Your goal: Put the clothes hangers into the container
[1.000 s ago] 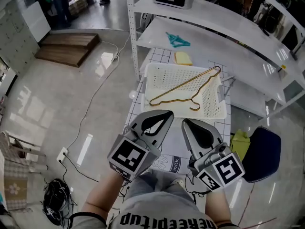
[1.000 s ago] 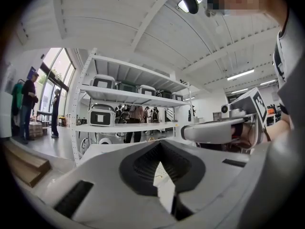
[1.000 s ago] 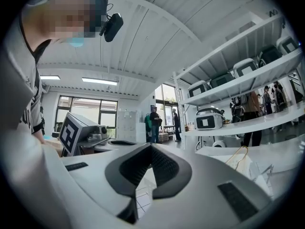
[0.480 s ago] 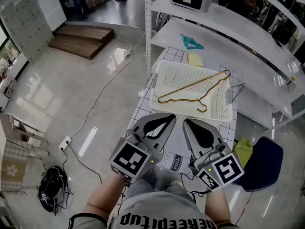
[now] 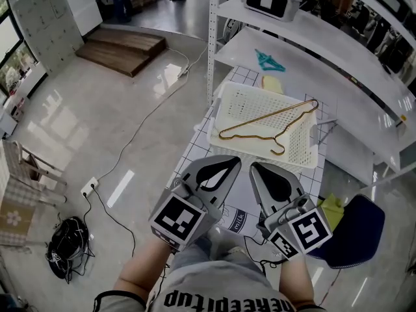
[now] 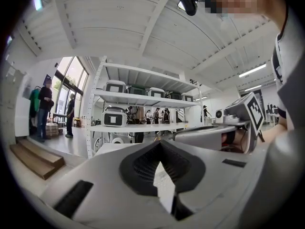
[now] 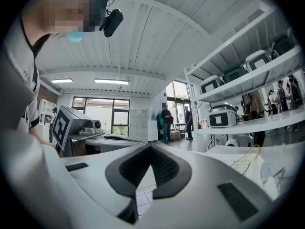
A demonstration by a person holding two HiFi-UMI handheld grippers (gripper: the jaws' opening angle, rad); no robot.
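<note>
A gold wire hanger [image 5: 263,121] lies slantwise in the white perforated basket [image 5: 234,103] on the small gridded table in the head view. A teal hanger [image 5: 268,60] rests on the white shelf behind the basket. My left gripper [image 5: 227,161] and right gripper [image 5: 258,167] hover side by side just short of the basket's near edge, both shut with nothing between the jaws. The left gripper view shows the left gripper [image 6: 160,141] with its jaws pressed together. In the right gripper view the right gripper [image 7: 151,144] is likewise closed, with the basket [image 7: 245,166] and hanger [image 7: 249,153] off to the right.
A white shelf rack [image 5: 305,51] stands behind the table, with a grey device [image 5: 268,0] on its upper shelf and a yellow pad [image 5: 273,83] lower down. A blue chair [image 5: 344,236] sits at the right. Floor cables, a black bag [image 5: 65,249] and wooden steps [image 5: 123,44] lie to the left.
Both grippers stay shut and hold their place before the body. The basket, shelf and floor have slid rightward in the head view as the camera shifted.
</note>
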